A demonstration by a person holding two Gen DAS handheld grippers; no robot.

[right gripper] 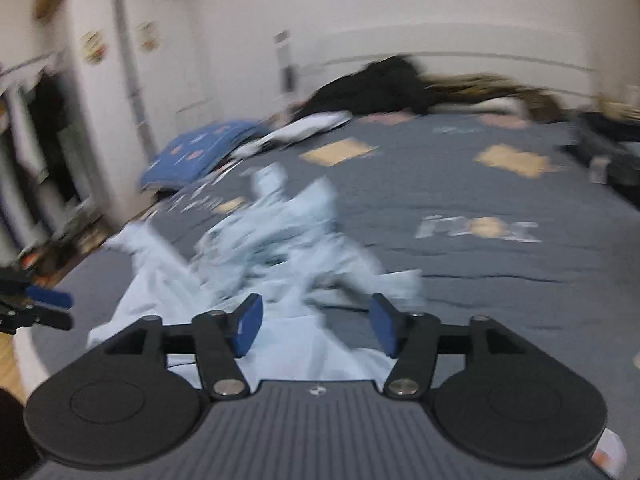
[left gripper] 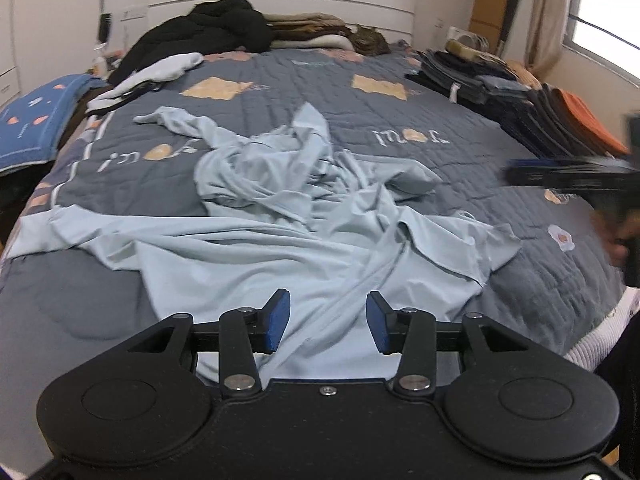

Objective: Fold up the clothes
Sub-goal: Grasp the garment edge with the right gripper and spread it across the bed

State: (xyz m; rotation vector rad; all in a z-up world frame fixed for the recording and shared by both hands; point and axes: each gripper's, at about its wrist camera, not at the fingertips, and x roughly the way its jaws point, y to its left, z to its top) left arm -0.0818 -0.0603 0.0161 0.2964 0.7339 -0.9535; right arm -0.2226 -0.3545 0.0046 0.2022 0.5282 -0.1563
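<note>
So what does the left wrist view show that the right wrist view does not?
Only the left wrist view shows the window and the orange cloth on the folded stacks. Only the right wrist view shows the white wardrobe. Both show the crumpled light blue garment on the grey bedspread, the black jacket by the headboard, and the blue pillow.

Stitched in pale thread on the grey quilt [left gripper: 248, 184]: two short words [left gripper: 410, 136], seen upside down, each with a peach blob among the letters; roughly "i'm", not read for certain. Same lettering in the right wrist view, blurred past reading. Nothing else legible.
</note>
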